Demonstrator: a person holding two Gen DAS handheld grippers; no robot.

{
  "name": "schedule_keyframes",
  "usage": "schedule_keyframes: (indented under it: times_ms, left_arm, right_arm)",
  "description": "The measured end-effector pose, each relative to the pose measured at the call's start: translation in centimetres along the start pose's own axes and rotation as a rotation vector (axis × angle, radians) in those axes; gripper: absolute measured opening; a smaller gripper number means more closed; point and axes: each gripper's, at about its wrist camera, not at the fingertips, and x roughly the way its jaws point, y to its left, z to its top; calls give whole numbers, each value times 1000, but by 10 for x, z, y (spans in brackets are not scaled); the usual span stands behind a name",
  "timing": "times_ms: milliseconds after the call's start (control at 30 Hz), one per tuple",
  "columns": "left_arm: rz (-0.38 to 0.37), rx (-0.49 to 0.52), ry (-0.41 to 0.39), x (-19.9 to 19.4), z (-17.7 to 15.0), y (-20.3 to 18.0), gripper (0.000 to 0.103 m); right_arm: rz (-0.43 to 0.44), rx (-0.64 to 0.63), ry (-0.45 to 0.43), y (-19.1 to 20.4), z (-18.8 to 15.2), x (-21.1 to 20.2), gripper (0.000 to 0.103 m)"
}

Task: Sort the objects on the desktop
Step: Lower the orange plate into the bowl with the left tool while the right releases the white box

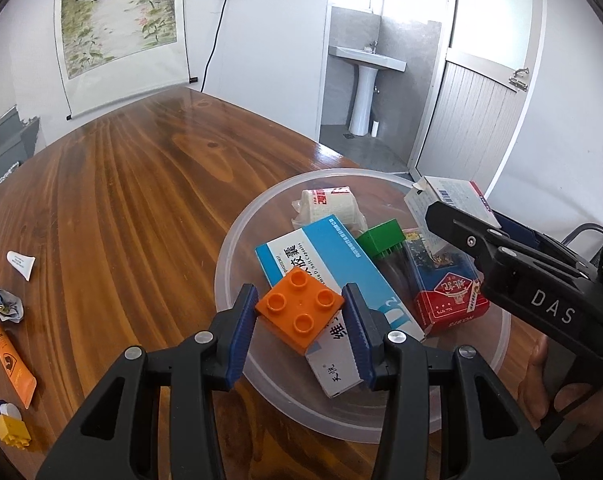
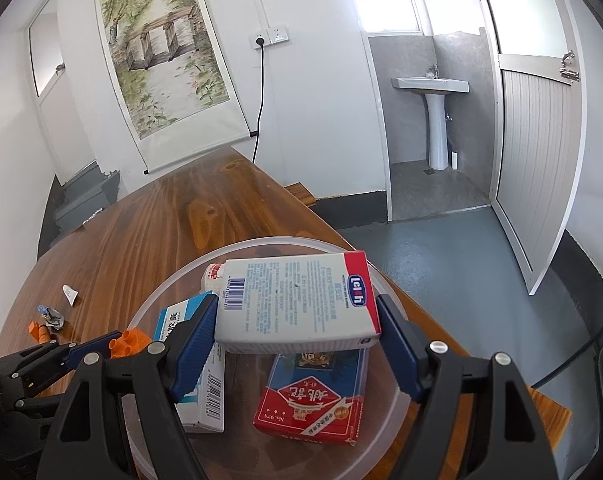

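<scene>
My left gripper (image 1: 300,312) is shut on an orange toy brick (image 1: 299,308) and holds it above the near side of a clear plastic bowl (image 1: 241,220). The bowl holds a blue-white medicine box (image 1: 353,264), a green brick (image 1: 381,238), a red card box (image 1: 449,304) and a white roll (image 1: 329,204). My right gripper (image 2: 297,320) is shut on a white carton with a red-blue logo (image 2: 297,300), held over the same bowl (image 2: 141,312), above the red card box (image 2: 309,404). The left gripper with the orange brick (image 2: 127,342) shows at the left.
On the wooden table (image 1: 133,184) left of the bowl lie a small white tube (image 1: 21,264), a crumpled wrapper (image 1: 3,304), an orange tube (image 1: 11,364) and a yellow brick (image 1: 13,430). The table's right edge runs close past the bowl (image 2: 421,312).
</scene>
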Motion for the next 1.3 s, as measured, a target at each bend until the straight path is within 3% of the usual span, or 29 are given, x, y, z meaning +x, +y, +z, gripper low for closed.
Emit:
schedule_keyframes:
  times_ms: [267, 400, 467, 1300]
  left_arm:
    - [-45, -9, -9, -5, 4, -1, 47]
    - [-65, -20, -7, -6, 5, -1, 67]
    - [-69, -21, -23, -9, 5, 0, 71]
    - [31, -110, -78, -32, -3, 44, 72]
  right_arm:
    - [11, -7, 14, 0, -1, 2, 80]
    - [15, -4, 28, 0, -2, 4, 81]
    - [17, 4, 31, -1, -1, 4, 81]
    - [39, -59, -11, 35, 2, -8, 81]
